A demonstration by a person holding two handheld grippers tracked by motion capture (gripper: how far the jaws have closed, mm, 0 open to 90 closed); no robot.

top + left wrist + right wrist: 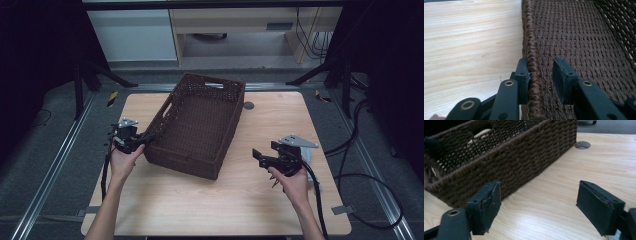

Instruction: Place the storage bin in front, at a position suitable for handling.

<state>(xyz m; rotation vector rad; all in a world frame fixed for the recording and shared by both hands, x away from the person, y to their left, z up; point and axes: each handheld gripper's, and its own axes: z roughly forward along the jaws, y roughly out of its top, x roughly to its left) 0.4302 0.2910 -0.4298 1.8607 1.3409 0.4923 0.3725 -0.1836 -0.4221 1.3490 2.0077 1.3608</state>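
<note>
- Basket (197, 125): I see a dark brown woven basket standing upright on the bench (240, 200), set at an angle, its long sides running from near left to far right. It has cut-out handles in its walls, and nothing I can make out lies inside.
- Left claw (148, 139): I have it at the basket's near left corner. In the left gripper view the left claw (540, 75) straddles the braided rim (532, 45) — one jaw outside the wall, one inside over the woven floor.
- Left claw state: the outer pad lies against the rim; the inner pad stands apart from it, with a clear gap. I record it as partly open around the rim, not yet clamped on it.
- Right claw (260, 156): held over bare bench to the right of the basket, near but apart from it, its jaws pointing toward the basket's right long wall.
- Right claw state: in the right gripper view the right claw (537, 205) stands wide open — nothing between the pads except bench surface below.
- Bench: light wood grain, with a round grommet hole (248, 105) just beyond the basket's far right corner.
- Hands: left hand (125, 160) and right hand (292, 182) each grasp their tool from the near edge.
</note>
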